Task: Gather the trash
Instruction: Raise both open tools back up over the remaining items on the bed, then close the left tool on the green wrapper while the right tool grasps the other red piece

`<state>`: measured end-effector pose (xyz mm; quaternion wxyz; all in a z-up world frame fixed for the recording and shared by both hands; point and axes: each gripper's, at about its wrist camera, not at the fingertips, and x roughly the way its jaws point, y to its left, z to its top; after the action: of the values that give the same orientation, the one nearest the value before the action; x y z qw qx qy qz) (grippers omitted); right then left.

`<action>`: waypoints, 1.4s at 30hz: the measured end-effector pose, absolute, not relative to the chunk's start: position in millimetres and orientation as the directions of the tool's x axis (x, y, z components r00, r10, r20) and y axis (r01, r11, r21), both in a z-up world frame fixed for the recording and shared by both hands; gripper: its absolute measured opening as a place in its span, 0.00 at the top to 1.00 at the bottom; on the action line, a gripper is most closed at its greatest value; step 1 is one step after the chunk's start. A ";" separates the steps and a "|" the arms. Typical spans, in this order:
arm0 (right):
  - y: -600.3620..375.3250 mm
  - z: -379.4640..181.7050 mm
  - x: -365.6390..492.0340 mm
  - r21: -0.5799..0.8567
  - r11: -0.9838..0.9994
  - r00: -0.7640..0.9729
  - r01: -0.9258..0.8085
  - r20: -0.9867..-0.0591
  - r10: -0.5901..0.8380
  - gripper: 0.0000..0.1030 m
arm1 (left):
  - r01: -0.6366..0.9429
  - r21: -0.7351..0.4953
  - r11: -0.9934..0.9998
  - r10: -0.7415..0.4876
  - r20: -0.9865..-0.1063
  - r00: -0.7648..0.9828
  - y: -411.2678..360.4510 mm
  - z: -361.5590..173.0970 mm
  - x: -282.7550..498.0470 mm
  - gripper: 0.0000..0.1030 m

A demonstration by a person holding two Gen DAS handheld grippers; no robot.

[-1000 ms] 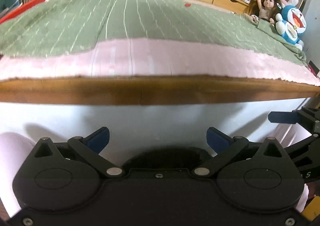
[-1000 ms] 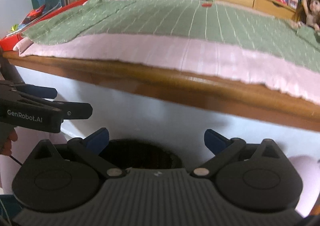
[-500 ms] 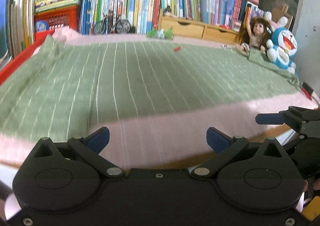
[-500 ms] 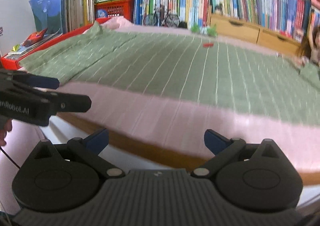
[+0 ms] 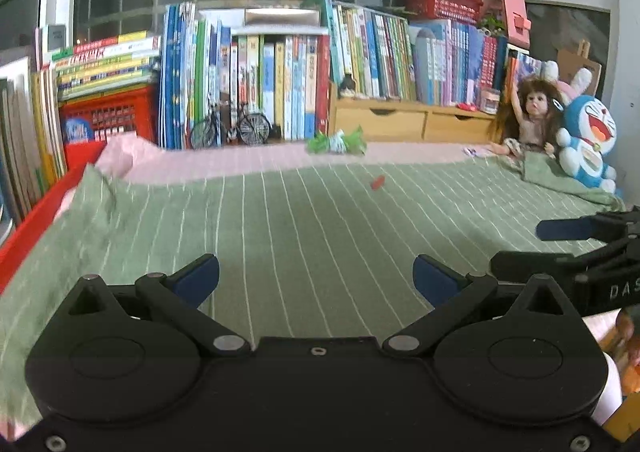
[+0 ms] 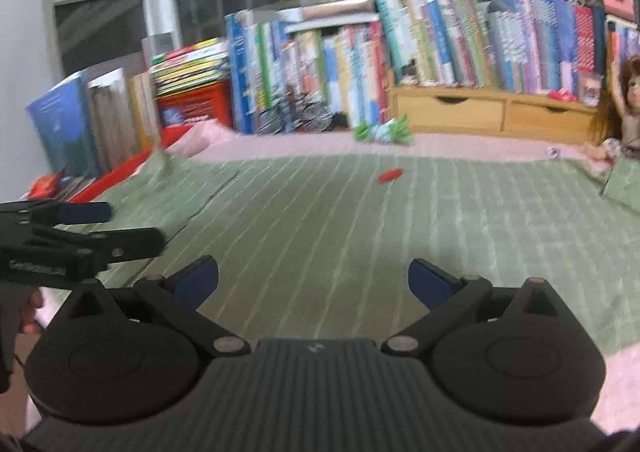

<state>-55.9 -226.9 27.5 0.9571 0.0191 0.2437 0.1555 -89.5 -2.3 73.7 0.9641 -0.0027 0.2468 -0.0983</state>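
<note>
Both hand-held grippers hover empty over the near edge of the bed, with the trash far ahead.

The left hand-held gripper (image 5: 316,278) and the right hand-held gripper (image 6: 313,279), black with blue pads, each have their jaws spread wide apart on nothing, side by side above the green white-striped woven bedspread (image 5: 320,236). The small red scrap (image 5: 377,182) lies on that bedspread well beyond both, slightly right of centre, its long axis slanting up to the right; the right hand-held gripper looks a little nearer to it. Past the scrap, on the pink sheet at the bedspread's far edge, sits a crumpled green-and-white wrapper (image 5: 337,142), crinkly and light, its long axis running across the view. Either piece calls for a long forward reach.
</note>
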 end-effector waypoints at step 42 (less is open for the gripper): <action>-262.6 -26.5 213.3 -0.078 0.766 0.687 -0.638 -0.508 0.520 0.29 | 0.537 -0.013 0.843 -0.492 -0.422 0.762 -69.5 34.8 287.4 0.00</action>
<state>213.3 -262.6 -26.5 0.9097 -0.1253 0.2354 0.3183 287.4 -69.5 34.8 0.9369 0.0546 0.2092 -0.2747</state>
